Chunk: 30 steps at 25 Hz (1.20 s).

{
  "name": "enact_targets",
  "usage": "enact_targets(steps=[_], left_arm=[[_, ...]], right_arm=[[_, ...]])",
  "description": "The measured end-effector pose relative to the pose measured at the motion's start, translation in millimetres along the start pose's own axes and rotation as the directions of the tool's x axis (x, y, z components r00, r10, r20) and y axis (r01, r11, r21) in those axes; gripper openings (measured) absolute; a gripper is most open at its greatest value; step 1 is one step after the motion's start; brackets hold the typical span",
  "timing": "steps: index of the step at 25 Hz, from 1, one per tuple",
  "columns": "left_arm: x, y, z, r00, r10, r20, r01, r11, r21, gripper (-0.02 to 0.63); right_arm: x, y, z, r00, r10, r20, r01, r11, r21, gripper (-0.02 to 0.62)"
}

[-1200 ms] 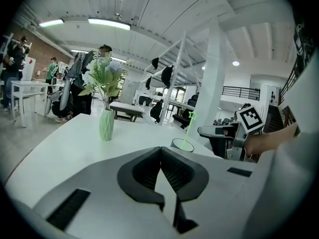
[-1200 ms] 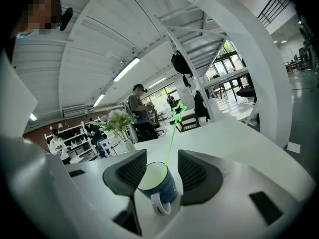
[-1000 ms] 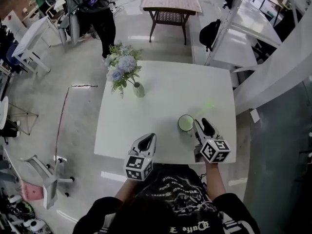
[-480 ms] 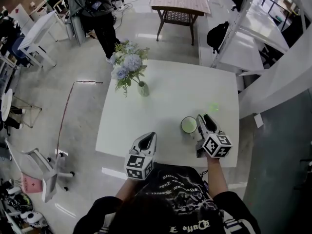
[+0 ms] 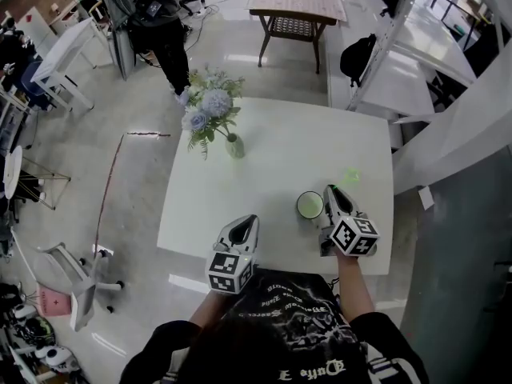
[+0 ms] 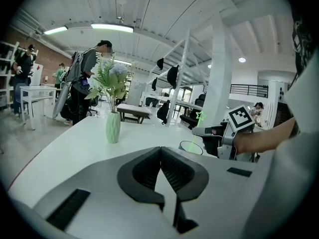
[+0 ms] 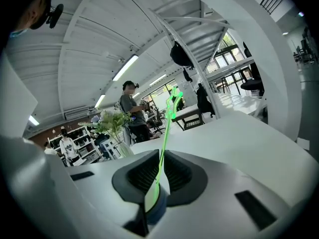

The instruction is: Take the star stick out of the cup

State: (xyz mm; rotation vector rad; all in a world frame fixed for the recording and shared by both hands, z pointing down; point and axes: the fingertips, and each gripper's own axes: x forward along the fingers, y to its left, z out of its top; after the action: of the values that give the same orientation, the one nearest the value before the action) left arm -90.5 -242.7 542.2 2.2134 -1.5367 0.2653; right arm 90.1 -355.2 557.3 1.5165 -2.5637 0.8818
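Right tool [image 5: 332, 196] sits at lower right of the head view. Its jaws have just been closing and are now pinched on the thin green star stick [image 7: 166, 128], which runs up between them. The stick's lower end is in the cup [image 5: 309, 205], just left of that tool on the white surface [image 5: 272, 158], with the star leaning toward upper right. Left tool [image 6: 160, 156] is at low centre, jaws together and holding nothing. Vase of flowers [image 5: 210, 110] stands at upper left.

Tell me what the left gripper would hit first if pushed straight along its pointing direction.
Most likely bare table top: the left gripper tilts slightly down, with the vase off to its left and the cup to its right.
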Motion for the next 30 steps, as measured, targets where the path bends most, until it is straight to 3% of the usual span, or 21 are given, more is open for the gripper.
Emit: enact_targets(steps=[17,26,30], left_arm=[[-1.0,2.2,0.4,1.0,0.009,-0.002,-0.009,1.0,-0.011,0.02],[4.6,4.0,3.8,1.0,-0.001,0.008,0.001,1.0,-0.026,0.02],[9.3,-3.2,4.3,0.999,-0.034,0.008,0.034,0.999,-0.013,0.02]], right_arm=[[4.1,21.2,6.9,0.997,0.073,0.027,-0.072,0.997,-0.03,0.01],[-23.5,50.2,62.9,0.982,0.128,0.14,-0.106,0.982,-0.158,0.009],[-43.1,55.3,79.8,0.973,0.127,0.192,-0.095,0.981,-0.169,0.009]])
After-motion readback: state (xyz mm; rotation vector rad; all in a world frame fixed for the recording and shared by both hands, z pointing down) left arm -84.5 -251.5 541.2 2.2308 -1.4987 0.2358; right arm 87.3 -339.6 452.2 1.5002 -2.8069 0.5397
